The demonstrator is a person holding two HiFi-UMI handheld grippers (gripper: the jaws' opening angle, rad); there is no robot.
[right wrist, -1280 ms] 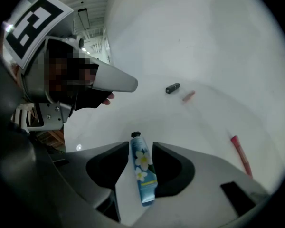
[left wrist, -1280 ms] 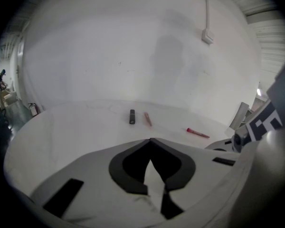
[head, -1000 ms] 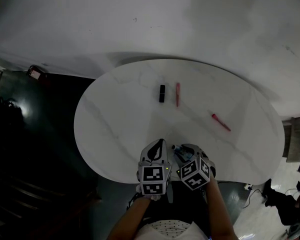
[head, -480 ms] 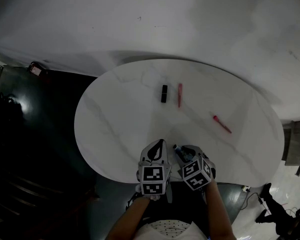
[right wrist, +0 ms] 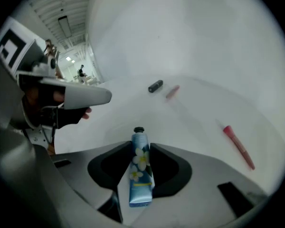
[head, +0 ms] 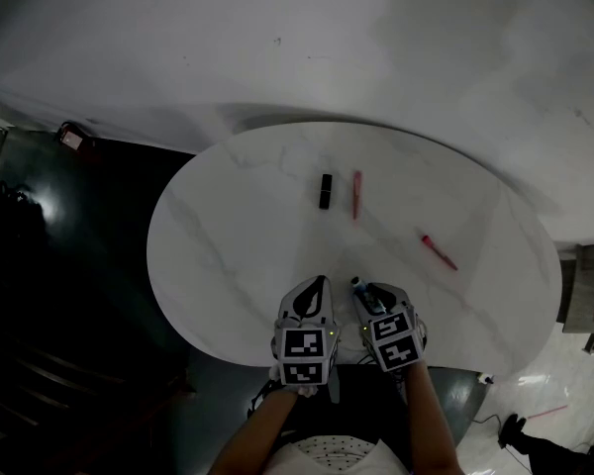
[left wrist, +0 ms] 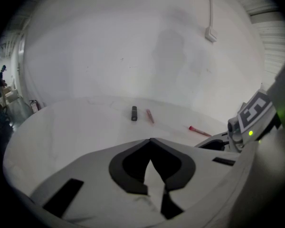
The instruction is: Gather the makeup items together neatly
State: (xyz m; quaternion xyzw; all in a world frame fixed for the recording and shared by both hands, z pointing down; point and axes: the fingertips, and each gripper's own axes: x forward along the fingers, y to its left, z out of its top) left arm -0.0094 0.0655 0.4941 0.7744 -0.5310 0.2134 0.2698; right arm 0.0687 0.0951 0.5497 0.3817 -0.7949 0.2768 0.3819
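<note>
Since a second ago my right tongs (right wrist: 141, 147) have rolled at the near edge of the table (head: 228, 255), well short of the lipstick (head: 325, 191). Their jaws have just been closing and now clench the flowered tube (right wrist: 141, 167), its cap pointing toward the lipstick. My left tongs (left wrist: 150, 140) sit beside them, clenched on nothing. Done so far, I judge: a pink stick (head: 356, 193) lies just right of the lipstick. Left to do: the tube, then the red pen (head: 438, 252), well right of the lipstick.
</note>
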